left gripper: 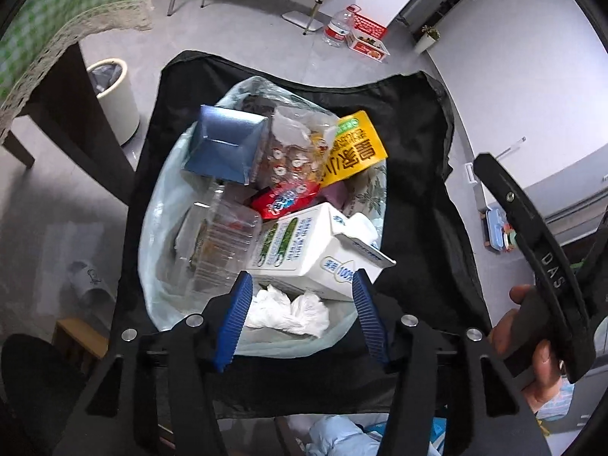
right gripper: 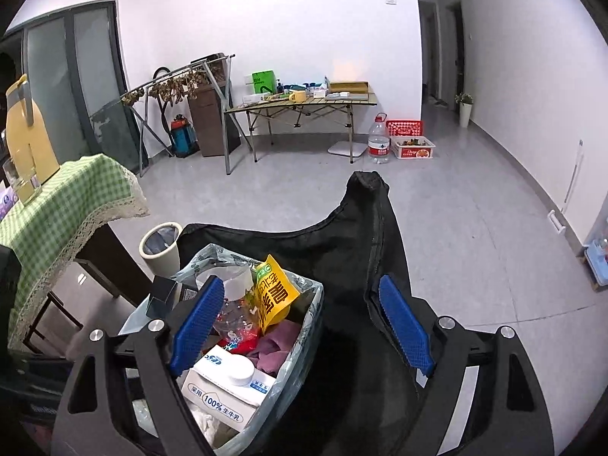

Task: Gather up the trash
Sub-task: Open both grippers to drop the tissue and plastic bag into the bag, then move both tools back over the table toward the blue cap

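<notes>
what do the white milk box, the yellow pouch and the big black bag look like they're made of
Milk carton: coated paperboard, smooth printed faces with folded gable edges, and a likely plastic cap.
Yellow pouch: thin plastic film, glossy and creased.
Black bag: woven synthetic fabric, probably nylon, matte and limp, with a stitched hem.

Black bag point(left gripper: 418, 235): matt woven cloth, slightly creased.
Liner point(left gripper: 159, 228): thin translucent plastic, glossy and crinkled.
Milk carton point(left gripper: 304, 243): smooth coated paperboard, soft sheen.
Tissue point(left gripper: 288, 309): crumpled white paper, matt.
Bottle point(left gripper: 216, 239): clear ribbed plastic.
Left tool point(left gripper: 300, 319) pads point(left gripper: 235, 319): blue ridged rubbery surface; frame matt black plastic, shiny metal bolts.
Floor point(right gripper: 456, 228): smooth grey, dull sheen.
</notes>
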The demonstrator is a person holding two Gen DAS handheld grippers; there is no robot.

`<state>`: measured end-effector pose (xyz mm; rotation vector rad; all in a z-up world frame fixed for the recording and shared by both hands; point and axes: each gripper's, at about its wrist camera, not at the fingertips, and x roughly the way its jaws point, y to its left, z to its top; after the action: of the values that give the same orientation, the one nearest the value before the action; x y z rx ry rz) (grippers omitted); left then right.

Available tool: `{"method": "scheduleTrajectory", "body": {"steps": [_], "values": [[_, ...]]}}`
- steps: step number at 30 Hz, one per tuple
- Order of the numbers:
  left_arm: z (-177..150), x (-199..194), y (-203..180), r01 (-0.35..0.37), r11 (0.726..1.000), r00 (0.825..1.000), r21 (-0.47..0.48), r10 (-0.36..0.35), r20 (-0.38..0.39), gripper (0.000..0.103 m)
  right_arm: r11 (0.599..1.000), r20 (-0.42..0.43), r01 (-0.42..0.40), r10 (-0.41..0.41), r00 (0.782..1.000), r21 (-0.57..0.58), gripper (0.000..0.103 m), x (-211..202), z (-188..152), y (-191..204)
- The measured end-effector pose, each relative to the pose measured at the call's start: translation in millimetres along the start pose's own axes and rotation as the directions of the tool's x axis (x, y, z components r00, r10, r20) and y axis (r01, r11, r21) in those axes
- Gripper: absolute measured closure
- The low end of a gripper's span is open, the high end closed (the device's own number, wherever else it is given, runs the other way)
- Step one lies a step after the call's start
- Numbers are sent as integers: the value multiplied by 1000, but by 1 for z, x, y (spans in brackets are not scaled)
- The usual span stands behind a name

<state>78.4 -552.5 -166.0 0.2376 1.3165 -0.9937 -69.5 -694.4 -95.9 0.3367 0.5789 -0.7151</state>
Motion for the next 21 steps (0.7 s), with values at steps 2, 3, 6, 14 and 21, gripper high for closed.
{"method": "scheduleTrajectory", "body": {"steps": [2, 3, 6, 14, 21], "values": [[-1, -6, 6, 4, 1000, 1000, -19, -3, 6, 51, 1000, 5, -2, 2, 1000, -10, 23, -1, 0, 2], [-1, -10, 9, 3, 1000, 1000, -23, -3, 13, 51, 1000, 6, -3, 3, 1000, -16, 23, -1, 0, 3], [-4, -22, 16, -16, 1000, 999, -15, 16, 38, 51, 999, 5, 3, -3, 1000, -36, 23, 0, -1, 7], [-6, -81, 37, -83, 996, 975, -43, 90, 202, 38, 999, -19, -40, 40, 999, -33, 23, -1, 2, 16], [-15, -156, 72, -108, 987, 918, -116, 144, 370, 26, 985, 36, -105, 111, 993, -136, 23, -25, 22, 71]]}}
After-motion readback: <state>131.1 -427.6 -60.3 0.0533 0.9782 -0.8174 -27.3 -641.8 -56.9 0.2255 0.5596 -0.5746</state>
